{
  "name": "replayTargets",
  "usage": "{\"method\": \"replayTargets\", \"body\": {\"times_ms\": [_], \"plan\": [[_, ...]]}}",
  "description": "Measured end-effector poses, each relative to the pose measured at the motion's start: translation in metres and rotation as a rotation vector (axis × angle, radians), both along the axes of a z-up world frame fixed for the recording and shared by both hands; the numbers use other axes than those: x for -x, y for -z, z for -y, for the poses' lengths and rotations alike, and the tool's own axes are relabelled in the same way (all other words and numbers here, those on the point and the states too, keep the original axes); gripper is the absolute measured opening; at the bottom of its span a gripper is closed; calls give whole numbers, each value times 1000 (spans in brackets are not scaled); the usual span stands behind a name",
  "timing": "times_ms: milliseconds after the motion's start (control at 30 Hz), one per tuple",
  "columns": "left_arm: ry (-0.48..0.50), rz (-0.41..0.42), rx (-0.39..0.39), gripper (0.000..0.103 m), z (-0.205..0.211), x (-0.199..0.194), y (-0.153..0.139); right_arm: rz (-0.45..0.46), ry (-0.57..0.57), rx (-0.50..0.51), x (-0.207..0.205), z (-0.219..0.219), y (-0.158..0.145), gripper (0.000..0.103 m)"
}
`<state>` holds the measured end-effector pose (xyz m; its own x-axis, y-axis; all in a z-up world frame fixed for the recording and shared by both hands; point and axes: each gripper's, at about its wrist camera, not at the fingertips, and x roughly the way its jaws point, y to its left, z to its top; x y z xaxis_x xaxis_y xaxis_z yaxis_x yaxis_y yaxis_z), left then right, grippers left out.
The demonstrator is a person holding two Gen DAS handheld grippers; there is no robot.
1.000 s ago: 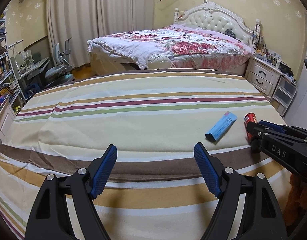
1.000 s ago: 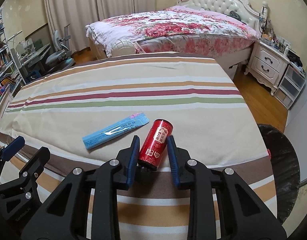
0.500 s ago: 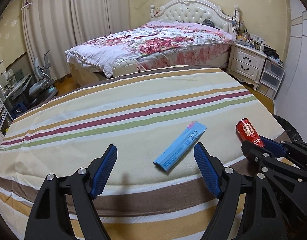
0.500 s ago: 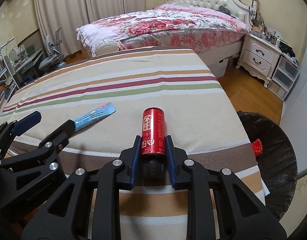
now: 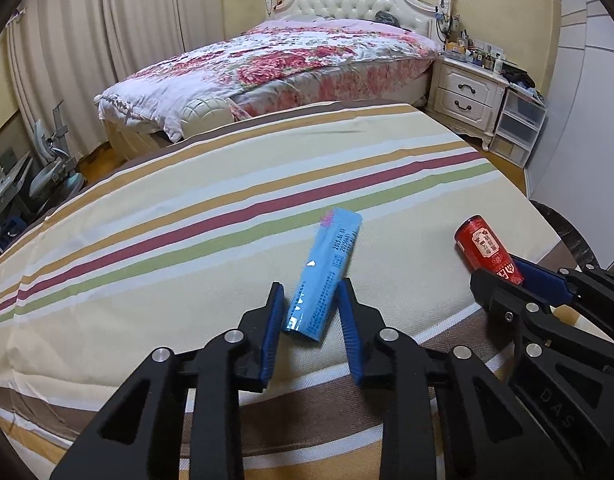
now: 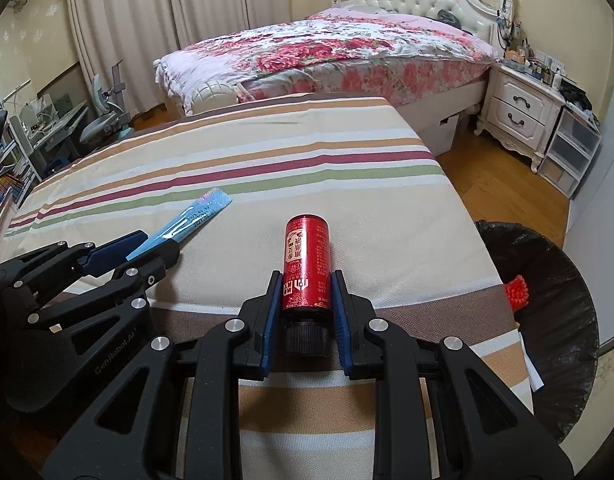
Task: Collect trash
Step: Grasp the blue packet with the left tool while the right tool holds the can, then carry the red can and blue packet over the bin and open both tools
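Now the right gripper (image 6: 305, 300) clamps the red can (image 6: 305, 264). Left gripper (image 5: 311, 316) jaws are closing around the blue packet (image 5: 325, 276), right pad touching, left just beside.

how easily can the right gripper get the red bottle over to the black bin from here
Probably yes: the right gripper is shut on the red bottle, and the black bin stands open beside the table edge.

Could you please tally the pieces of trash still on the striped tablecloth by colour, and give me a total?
Red: 1, the red bottle, lying on its side between the right gripper fingers.
Blue: 1, the blue wrapper, lying flat with its near end between the closing left gripper fingers.
Total: 2
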<state>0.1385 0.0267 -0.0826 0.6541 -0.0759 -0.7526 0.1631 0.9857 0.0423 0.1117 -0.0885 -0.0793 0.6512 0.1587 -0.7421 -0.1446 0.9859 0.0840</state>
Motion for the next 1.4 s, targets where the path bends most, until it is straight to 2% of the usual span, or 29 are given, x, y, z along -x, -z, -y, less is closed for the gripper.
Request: {"method": "replayTargets", "body": {"times_ms": [67, 167, 533, 600, 667, 700, 800, 833, 967, 1000, 1167, 1400], "plan": [[-7, -1, 6, 19, -2, -1, 0, 0, 0, 0, 0, 0, 0, 24], [-14, -6, 32, 17, -6, -1, -1, -1, 0, 6, 1, -1, 1, 24], [-36, -13, 59, 17, -18, 28, -2, 1, -1, 12, 3, -1, 2, 24], [-43, -11, 49, 24, -17, 27, -2, 2, -1, 17, 5, -1, 2, 24], [-72, -13, 35, 63, -17, 23, -2, 4, -2, 23, 7, 0, 2, 24], [-84, -10, 39, 68, -18, 21, -2, 4, -2, 23, 8, 0, 2, 24], [-93, -21, 56, 68, -21, 14, -1, 4, -2, 21, 9, 1, 2, 24], [-91, -31, 61, 64, -21, 12, 0, 4, -2, 24, 10, 1, 2, 24], [-73, -4, 39, 28, -18, 15, 0, 4, -1, 21, 10, 2, 2, 24], [-64, -3, 40, 23, -18, 15, 0, 5, -1, 21, 10, 2, 2, 23], [-66, -4, 57, 17, -20, 16, -2, 3, 2, 9, 13, 4, 1, 23], [-60, 11, 77, 16, -17, 30, -5, 13, 4, 10, 24, 9, -3, 23]]}}
